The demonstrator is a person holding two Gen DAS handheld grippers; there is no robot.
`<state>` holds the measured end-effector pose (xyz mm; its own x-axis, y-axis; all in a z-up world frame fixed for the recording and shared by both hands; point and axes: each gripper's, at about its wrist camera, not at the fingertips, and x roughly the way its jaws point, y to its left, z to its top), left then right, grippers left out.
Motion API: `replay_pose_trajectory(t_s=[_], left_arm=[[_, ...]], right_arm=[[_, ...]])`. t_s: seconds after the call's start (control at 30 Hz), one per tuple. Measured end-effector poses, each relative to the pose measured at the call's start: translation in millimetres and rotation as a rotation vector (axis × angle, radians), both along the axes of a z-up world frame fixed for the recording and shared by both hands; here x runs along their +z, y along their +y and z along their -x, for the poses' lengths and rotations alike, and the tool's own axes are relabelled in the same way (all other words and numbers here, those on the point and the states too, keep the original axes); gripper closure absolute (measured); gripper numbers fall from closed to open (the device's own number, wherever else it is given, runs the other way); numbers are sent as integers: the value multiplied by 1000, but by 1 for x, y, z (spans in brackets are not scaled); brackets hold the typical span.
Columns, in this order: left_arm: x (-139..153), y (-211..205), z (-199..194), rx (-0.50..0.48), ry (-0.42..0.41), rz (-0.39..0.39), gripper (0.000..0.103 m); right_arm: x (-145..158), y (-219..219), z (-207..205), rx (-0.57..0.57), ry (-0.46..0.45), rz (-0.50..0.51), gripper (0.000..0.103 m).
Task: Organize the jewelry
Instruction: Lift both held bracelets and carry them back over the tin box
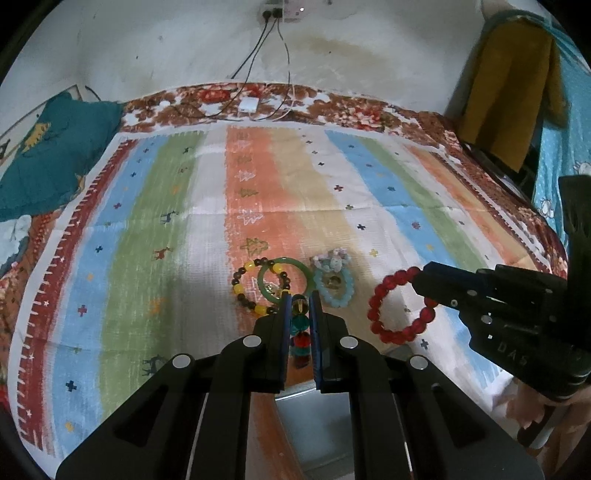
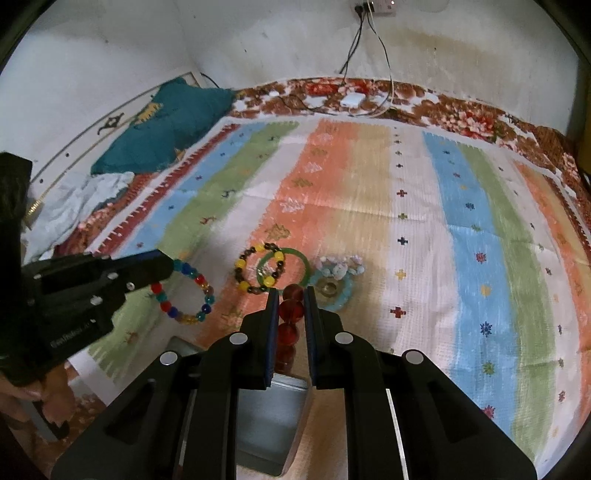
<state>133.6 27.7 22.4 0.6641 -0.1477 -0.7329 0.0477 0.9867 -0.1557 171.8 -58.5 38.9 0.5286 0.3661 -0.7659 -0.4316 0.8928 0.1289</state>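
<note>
At lower centre of each wrist view, the left tool [image 1: 300, 301] grips a multicoloured bead bracelet [image 2: 184, 291] and the right tool [image 2: 291, 295] clamps a red bead bracelet [image 1: 397, 306] above the striped bed [image 1: 166, 221].

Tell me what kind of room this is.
Probably a bedroom: a bed covered with a striped blanket, a teal pillow by the wall, and chargers plugged into a wall socket above it.
</note>
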Motion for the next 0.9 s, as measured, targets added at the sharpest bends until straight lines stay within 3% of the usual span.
replay_pose_trajectory(t_s=[0.23,0.9], left_arm=[[5,-5,12,-1,-26,-21,94],[-15,-22,57,-33,17,-11,94]], right_arm=[[11,1,14,19,-24,-15,89],[-8,2,59,53,29,-22,89]])
